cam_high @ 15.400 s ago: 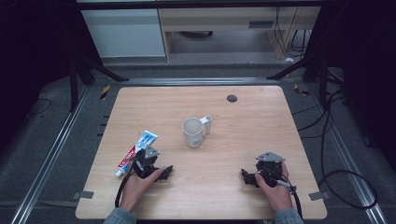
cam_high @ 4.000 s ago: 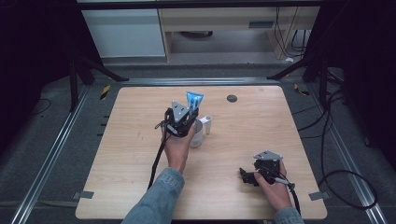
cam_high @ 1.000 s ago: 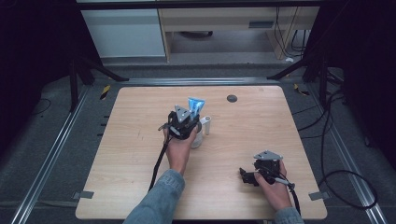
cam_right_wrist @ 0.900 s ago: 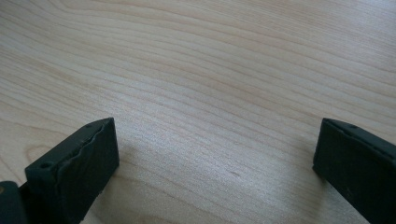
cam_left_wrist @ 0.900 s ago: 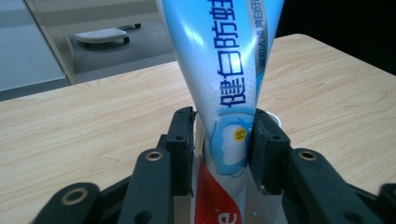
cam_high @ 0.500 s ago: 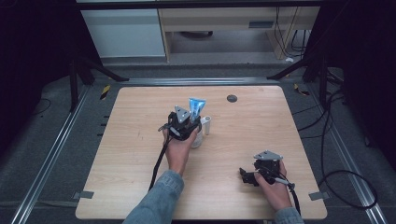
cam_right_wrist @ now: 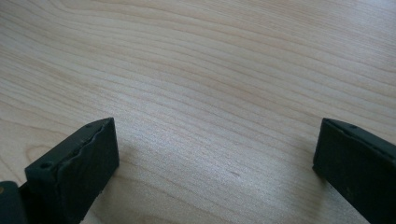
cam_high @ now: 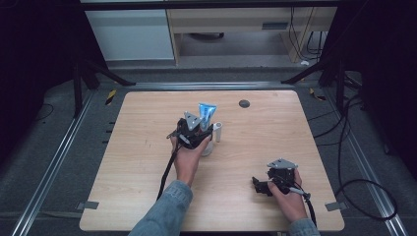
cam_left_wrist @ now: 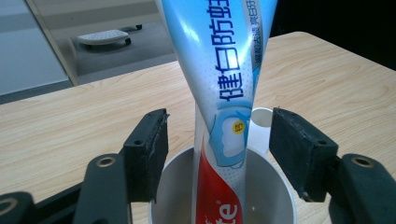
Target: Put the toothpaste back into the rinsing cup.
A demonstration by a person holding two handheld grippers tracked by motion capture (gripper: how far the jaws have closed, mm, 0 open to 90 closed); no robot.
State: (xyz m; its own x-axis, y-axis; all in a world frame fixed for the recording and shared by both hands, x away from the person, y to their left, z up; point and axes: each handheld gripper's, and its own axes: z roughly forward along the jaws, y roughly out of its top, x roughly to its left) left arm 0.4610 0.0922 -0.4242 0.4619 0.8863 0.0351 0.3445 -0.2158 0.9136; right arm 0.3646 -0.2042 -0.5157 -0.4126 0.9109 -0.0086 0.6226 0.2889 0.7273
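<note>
One tube (cam_left_wrist: 219, 93) of toothpaste stands in one white cup (cam_left_wrist: 173, 186) near the middle of the desk (cam_high: 123, 162), cap end down inside the cup and crimped end leaning up and away. The left gripper (cam_left_wrist: 217, 149) sits over the cup's rim with the tube between its jaws; the jaws have just been opening, and a gap shows on each side of the tube, so the grip is released. In the high view the left gripper (cam_high: 196, 129) is held just in front of the cup (cam_high: 208, 147), with the tube (cam_high: 206, 112) rising behind it.

The right gripper (cam_high: 263, 184) rests on the desk near the front right corner, well apart from the cup. Its two jaws stand wide apart over bare wood, holding nothing.

One small dark disc (cam_high: 244, 103) lies near the far edge of the desk.
</note>
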